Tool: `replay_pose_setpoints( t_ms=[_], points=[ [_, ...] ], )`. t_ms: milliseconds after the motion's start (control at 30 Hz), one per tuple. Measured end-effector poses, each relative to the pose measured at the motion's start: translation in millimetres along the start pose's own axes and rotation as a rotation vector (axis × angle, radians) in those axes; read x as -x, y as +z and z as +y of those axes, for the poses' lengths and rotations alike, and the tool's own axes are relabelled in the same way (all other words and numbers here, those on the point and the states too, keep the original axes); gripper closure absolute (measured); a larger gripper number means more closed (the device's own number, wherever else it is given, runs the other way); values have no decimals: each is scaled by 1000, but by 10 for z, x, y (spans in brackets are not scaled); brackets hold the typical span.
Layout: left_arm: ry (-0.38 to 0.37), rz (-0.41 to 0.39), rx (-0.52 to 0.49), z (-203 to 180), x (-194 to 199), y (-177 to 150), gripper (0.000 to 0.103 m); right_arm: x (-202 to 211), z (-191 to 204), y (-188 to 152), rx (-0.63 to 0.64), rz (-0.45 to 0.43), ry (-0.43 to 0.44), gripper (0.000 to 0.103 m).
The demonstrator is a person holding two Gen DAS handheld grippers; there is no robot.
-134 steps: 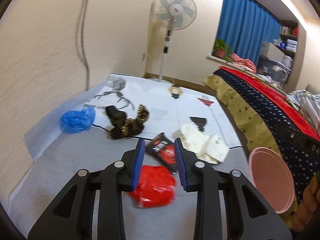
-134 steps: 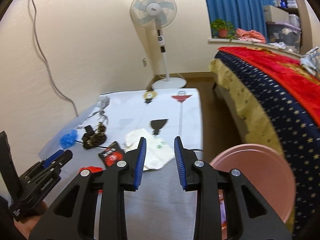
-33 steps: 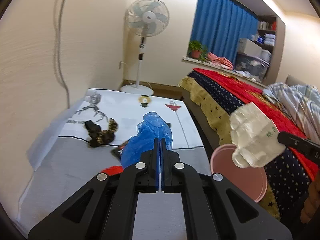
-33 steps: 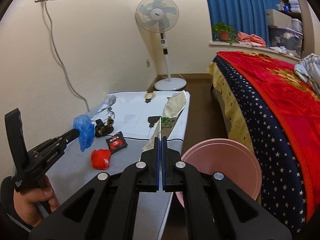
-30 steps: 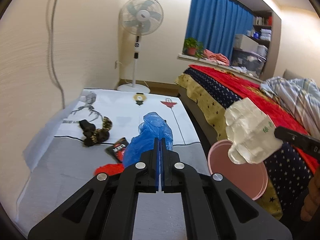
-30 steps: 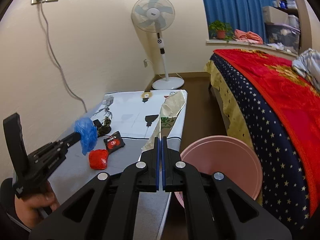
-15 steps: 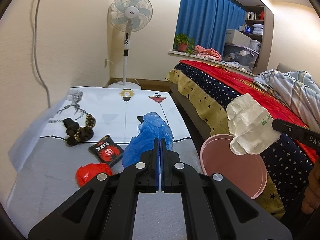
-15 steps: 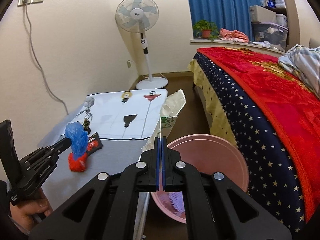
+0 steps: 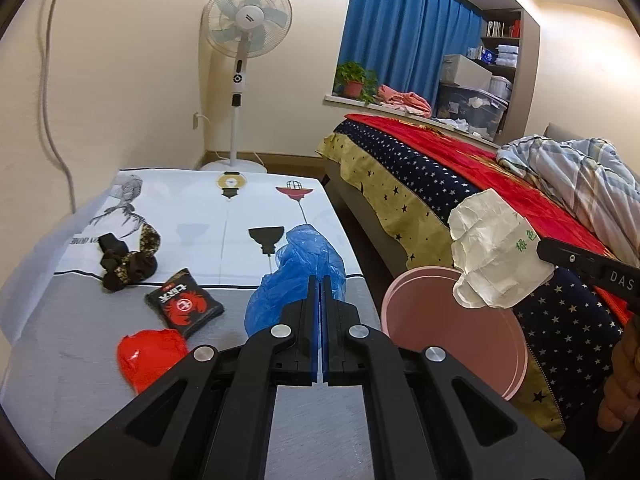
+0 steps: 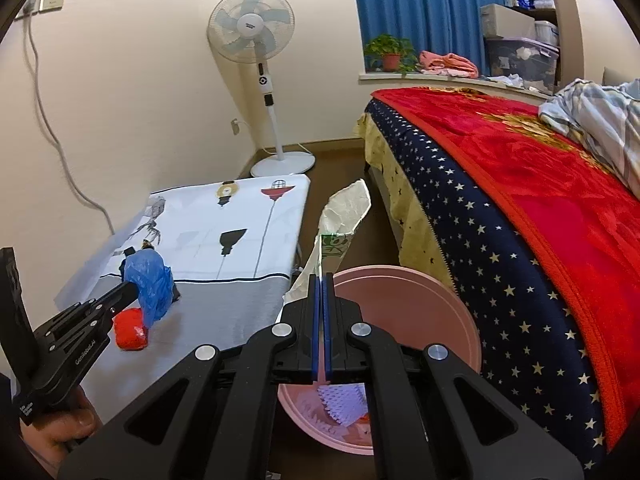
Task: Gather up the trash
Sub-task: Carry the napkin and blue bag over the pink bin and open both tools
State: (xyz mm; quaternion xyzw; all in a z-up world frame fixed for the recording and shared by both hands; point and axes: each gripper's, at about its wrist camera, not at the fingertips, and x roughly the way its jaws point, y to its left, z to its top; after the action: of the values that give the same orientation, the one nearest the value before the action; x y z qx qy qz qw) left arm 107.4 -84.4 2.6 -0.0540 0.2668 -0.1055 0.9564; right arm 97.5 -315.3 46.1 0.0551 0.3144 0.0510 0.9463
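Observation:
My left gripper (image 9: 319,280) is shut on a crumpled blue plastic bag (image 9: 296,272), held above the table near its right edge. The same bag (image 10: 150,280) shows at the left of the right wrist view. My right gripper (image 10: 321,280) is shut on a crumpled white paper bag with green print (image 10: 344,216), which hangs over the rim of the pink bin (image 10: 404,292). That white bag (image 9: 492,256) hangs above the pink bin (image 9: 452,328) in the left wrist view. Left lying on the table are a red crumpled wrapper (image 9: 150,354) and a black snack packet (image 9: 184,304).
A dark scrunchie bundle (image 9: 128,256) lies on the printed white cloth (image 9: 200,216). The bed with a red and starred blanket (image 10: 520,184) stands right of the bin. A pedestal fan (image 10: 256,56) stands by the far wall. The bin holds some trash at the bottom (image 10: 344,400).
Both grippers have moved right and slightly down with their bags. The white bag now hangs over the pink bin, and the bin's inside has come into the right wrist view.

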Motion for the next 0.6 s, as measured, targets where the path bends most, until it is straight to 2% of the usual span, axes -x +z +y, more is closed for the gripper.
replay_pose_setpoints(
  t_ms=[600],
  points=[
    [-83,28,-16,-325,-294,-31,103,-93,-233,-14,-30,21,-92,101]
  ],
)
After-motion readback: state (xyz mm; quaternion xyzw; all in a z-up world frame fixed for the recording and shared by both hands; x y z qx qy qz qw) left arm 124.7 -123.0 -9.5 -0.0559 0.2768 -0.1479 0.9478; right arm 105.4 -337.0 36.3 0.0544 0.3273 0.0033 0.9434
